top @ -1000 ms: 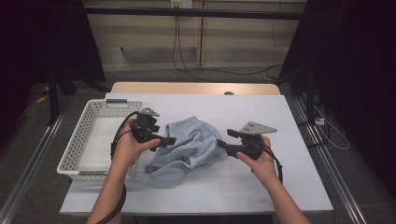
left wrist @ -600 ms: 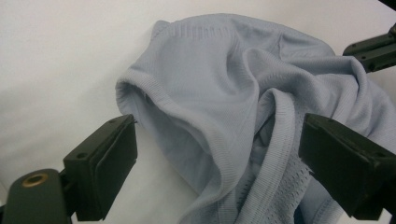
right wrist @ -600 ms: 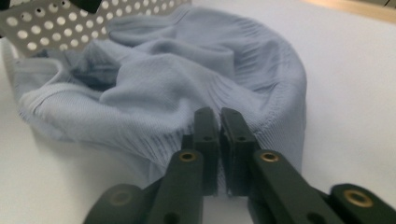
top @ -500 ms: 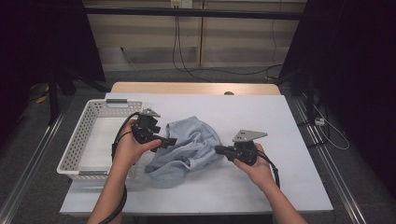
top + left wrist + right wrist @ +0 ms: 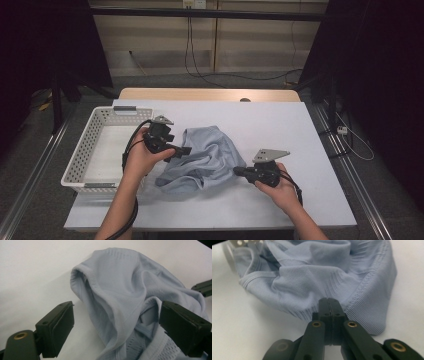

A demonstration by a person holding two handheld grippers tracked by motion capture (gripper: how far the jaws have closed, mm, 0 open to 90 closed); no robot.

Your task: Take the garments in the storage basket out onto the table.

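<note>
A light blue knit garment (image 5: 210, 155) lies crumpled in the middle of the white table (image 5: 280, 120). My left gripper (image 5: 186, 150) is at its left edge and stands open. In the left gripper view its jaws (image 5: 116, 306) are wide apart on either side of a raised fold of the garment (image 5: 120, 290), not pressing it. My right gripper (image 5: 236, 171) is at the garment's lower right edge. In the right gripper view (image 5: 329, 300) its jaws are shut on the ribbed hem, and creases in the garment (image 5: 312, 272) run toward the tips.
A white plastic basket (image 5: 80, 160) stands at the table's left side, just beyond my left hand. Bare table surface stretches to the right of the garment and behind it. The table's front edge runs close under both forearms.
My right gripper has moved left and down to the garment's edge, and its jaws have closed there. The left gripper has stayed in place, open.
</note>
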